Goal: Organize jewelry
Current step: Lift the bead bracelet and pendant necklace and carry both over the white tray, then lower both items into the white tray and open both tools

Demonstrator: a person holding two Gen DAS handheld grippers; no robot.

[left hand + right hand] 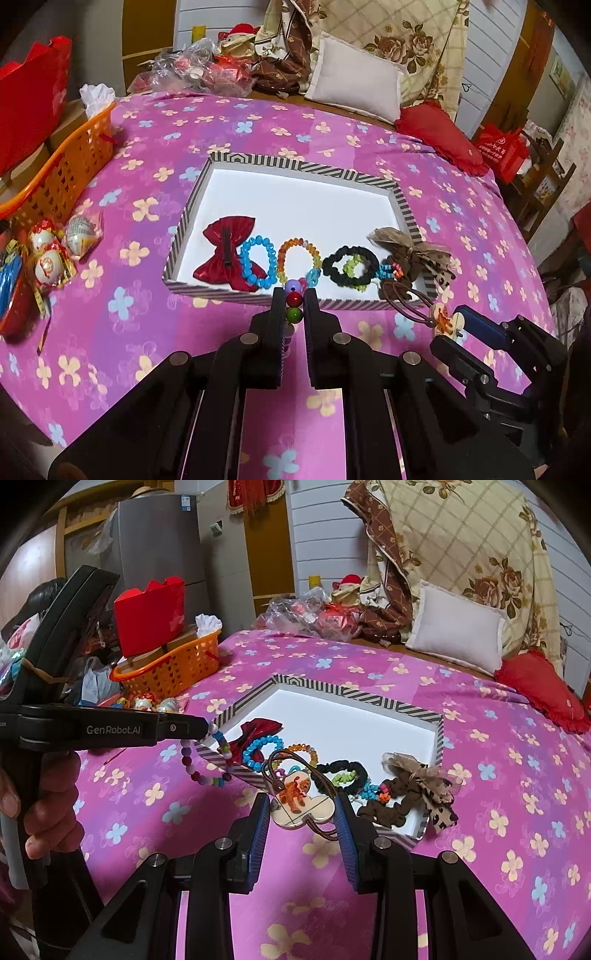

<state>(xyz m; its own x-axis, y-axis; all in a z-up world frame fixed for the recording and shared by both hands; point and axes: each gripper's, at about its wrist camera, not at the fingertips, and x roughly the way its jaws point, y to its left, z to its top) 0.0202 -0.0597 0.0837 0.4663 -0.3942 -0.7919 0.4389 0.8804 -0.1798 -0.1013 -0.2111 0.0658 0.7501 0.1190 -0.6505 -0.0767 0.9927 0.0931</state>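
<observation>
A striped-rim tray (404,206) (439,720) lies on the pink flowered bedspread. In it lie a red bow (229,254), a blue bead bracelet (258,267), an orange bead bracelet (299,254), a black scrunchie (351,266) and a brown bow (413,254). My left gripper (294,306) is shut on a multicolour bead bracelet (294,299) just before the tray's near rim; the bracelet hangs down in the right wrist view (207,771). My right gripper (301,812) is shut on a clover-shaped hair tie charm (299,801) with a brown elastic, near the tray's front right corner.
An orange basket (62,173) (177,668) stands at the bed's left edge, with wrapped trinkets (51,254) beside it. Pillows (354,92), a red cushion (439,136) and plastic bags lie at the far side. The bed edge drops off to the right.
</observation>
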